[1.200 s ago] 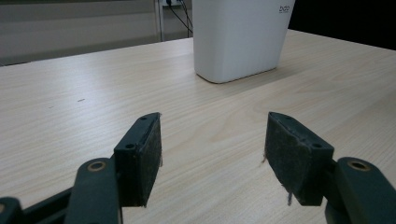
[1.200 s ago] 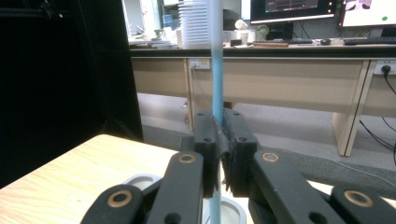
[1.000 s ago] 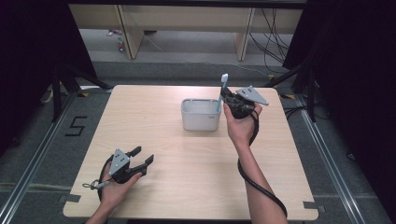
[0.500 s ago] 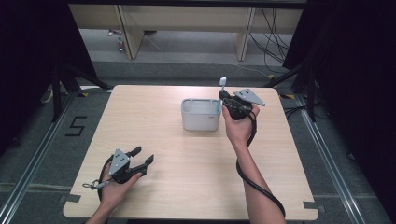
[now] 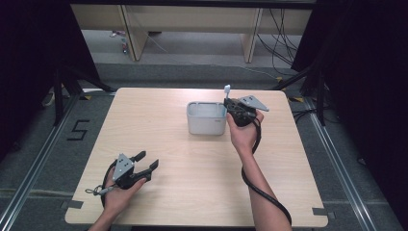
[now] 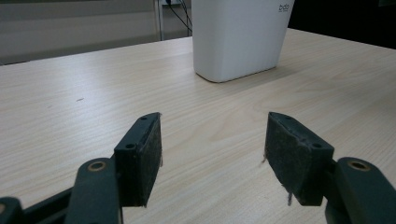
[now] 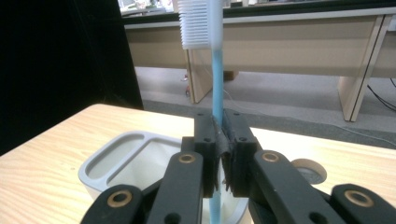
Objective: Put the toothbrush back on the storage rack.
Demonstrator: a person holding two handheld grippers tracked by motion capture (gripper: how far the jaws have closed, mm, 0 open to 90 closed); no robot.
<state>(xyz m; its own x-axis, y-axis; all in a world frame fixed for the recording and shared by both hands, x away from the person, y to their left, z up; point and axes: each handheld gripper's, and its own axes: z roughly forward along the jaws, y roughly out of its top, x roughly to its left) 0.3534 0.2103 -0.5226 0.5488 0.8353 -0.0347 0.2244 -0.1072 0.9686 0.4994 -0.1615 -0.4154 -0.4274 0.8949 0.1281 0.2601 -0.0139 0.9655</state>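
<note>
A white holder (image 5: 206,118) with compartments stands on the far middle of the wooden table (image 5: 202,168). My right gripper (image 5: 231,103) hovers at the holder's right end, shut on the blue handle of a toothbrush (image 5: 226,90). The toothbrush stands upright with its white bristle head on top. In the right gripper view the toothbrush (image 7: 216,84) is clamped between the pads of my right gripper (image 7: 220,126), and its lower end hangs over the holder (image 7: 126,154). My left gripper (image 5: 146,161) rests open near the front left. In its own view my left gripper (image 6: 212,140) holds nothing, and the holder (image 6: 240,37) is far ahead.
A small round ring (image 7: 308,170) lies on the table just beyond the holder's right end. Desk legs (image 5: 250,33) and cables (image 5: 284,29) stand on the floor behind the table. Bare wood stretches between the two grippers.
My right gripper has sunk a little and shifted slightly left with the toothbrush, closer to the holder. The left gripper has stayed put.
</note>
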